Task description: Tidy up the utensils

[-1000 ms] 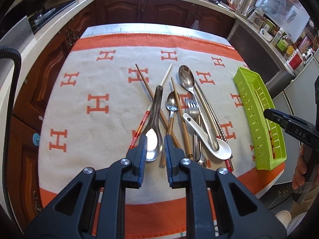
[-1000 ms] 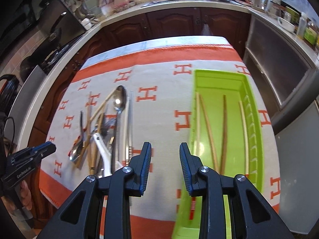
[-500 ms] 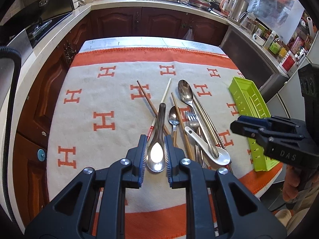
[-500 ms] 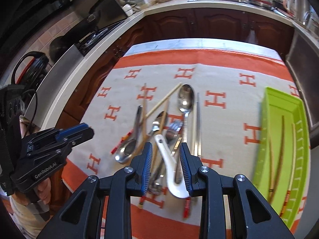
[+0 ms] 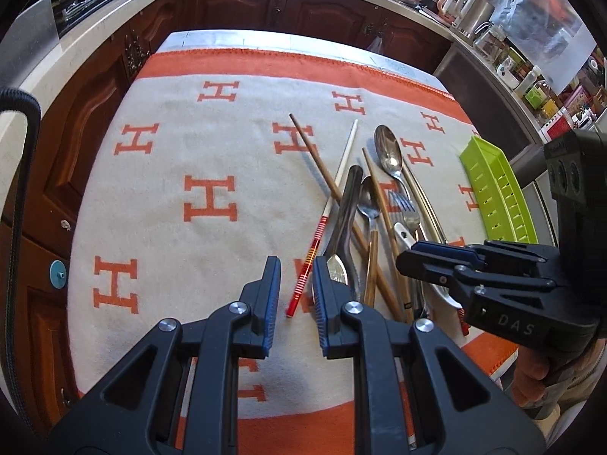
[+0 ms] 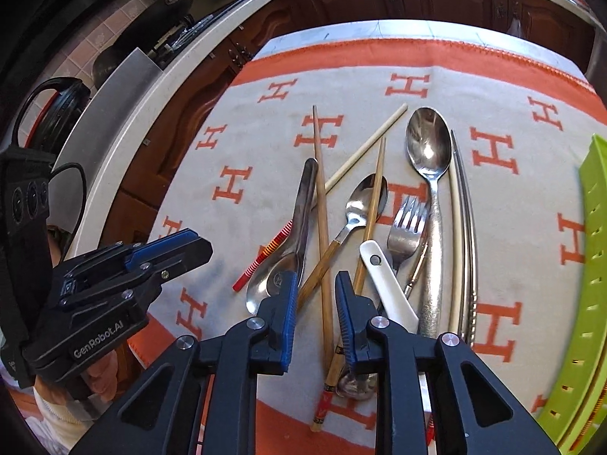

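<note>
Near the blanket's (image 5: 212,144) front orange border lies the utensil pile (image 6: 379,227): three metal spoons, one white spoon, one fork and several chopsticks. The right gripper (image 6: 315,311) is closing astride a brown chopstick (image 6: 322,227); the left gripper (image 5: 296,295) hovers slightly parted, empty. Open cloth spreads left; green tray (image 5: 497,193) sits right.

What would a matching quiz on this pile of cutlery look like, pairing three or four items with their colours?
Items:
1. ceramic soup spoon
2. utensil tray
3. large tablespoon
4. striped chopstick end

Colours:
A. lime green
B. red with pale bands
C. white
D. shiny silver

Pairs: 1-C, 2-A, 3-D, 4-B
</note>
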{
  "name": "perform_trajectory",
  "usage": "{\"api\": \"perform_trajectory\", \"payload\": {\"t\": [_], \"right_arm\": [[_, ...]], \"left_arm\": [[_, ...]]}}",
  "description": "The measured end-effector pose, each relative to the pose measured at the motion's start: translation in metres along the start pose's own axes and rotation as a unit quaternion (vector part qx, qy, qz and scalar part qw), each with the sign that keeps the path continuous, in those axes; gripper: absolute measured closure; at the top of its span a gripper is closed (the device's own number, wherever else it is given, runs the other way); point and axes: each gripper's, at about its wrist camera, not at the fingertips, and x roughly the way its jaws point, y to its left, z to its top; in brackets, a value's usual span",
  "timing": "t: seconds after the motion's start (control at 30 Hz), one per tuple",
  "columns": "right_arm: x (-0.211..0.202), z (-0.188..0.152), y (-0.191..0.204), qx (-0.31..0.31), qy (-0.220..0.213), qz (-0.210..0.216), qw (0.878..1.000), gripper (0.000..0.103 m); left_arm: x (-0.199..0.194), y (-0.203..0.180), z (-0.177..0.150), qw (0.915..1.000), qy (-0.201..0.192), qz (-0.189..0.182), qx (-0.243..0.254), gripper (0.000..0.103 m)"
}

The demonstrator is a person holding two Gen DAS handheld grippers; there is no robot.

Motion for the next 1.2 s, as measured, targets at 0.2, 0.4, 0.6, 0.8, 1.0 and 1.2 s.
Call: {"api": "perform_trajectory", "payload": {"t": [0.2,0.4,0.6,0.8,1.0,1.2], "right_arm": [[0.024,0.008,-0.004,0.017,0.007,0.008,1.0,0.082],[0.047,0.019,-0.011,0.046,0.018,0.008,0.999,0.082],[0.056,0.021,-0.018,0.066,0.013,0.011,0.998,0.092],[0.048,0.017,-0.025,0.08,-0.002,0.019,0.997,0.096],[0.031,0.012,-0.034,0.094,-0.013,0.04,0.995,0.096],[0.001,0.009,-0.047,0.111,-0.043,0.053,0.991,0.096]], "left_arm": [[0.012,0.007,-0.005,0.9998,0.012,-0.012,-0.007,0.089],[0.017,0.008,-0.008,0.9997,0.017,-0.019,-0.008,0.089],[0.017,0.005,-0.008,0.9995,0.018,-0.023,-0.007,0.089],[0.019,-0.004,-0.009,0.9992,0.023,-0.033,0.002,0.089],[0.019,-0.015,-0.008,0.9985,0.026,-0.047,0.011,0.089],[0.026,-0.03,-0.004,0.997,0.036,-0.068,0.003,0.089]]}}
